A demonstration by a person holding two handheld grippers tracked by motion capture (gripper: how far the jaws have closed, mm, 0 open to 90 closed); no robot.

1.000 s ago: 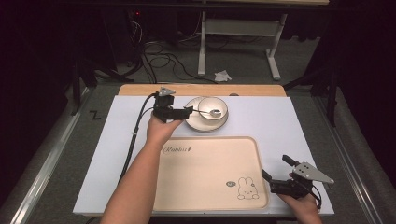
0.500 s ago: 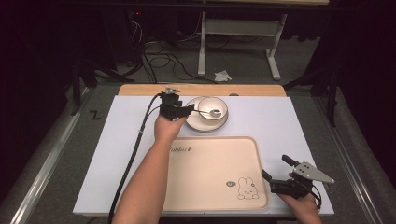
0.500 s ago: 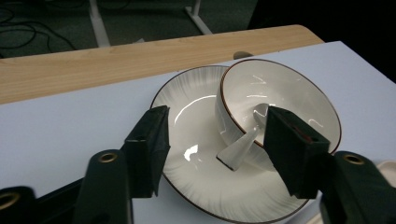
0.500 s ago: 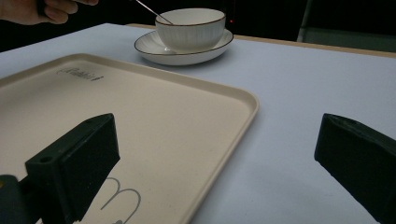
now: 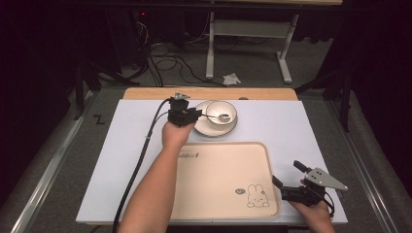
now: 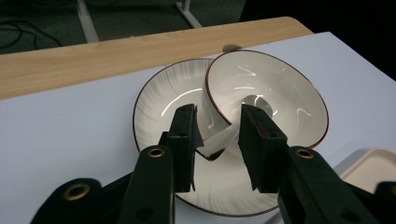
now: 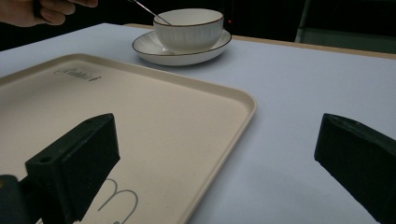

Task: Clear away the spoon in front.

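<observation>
A white bowl (image 5: 221, 111) stands on a white saucer (image 5: 201, 127) at the back of the white mat. A metal spoon (image 5: 223, 117) lies with its scoop inside the bowl. My left gripper (image 5: 194, 115) is shut on the spoon's handle (image 6: 217, 142), just left of the bowl (image 6: 280, 102) and over the saucer (image 6: 159, 102). In the right gripper view the spoon handle (image 7: 149, 11) slants up out of the bowl (image 7: 187, 28) toward the hand (image 7: 46, 9). My right gripper (image 5: 285, 173) stands open and holds nothing, low at the near right corner of a beige tray (image 5: 218, 179).
The beige tray (image 7: 140, 116) with a rabbit drawing lies bare between the saucer (image 7: 154, 51) and the table's near edge. A wooden strip (image 5: 209, 93) borders the far side of the mat. The left gripper's cable (image 5: 141, 155) trails along the forearm.
My left gripper has edged slightly right and back toward the bowl, the spoon still in it. The right gripper has stayed still.
</observation>
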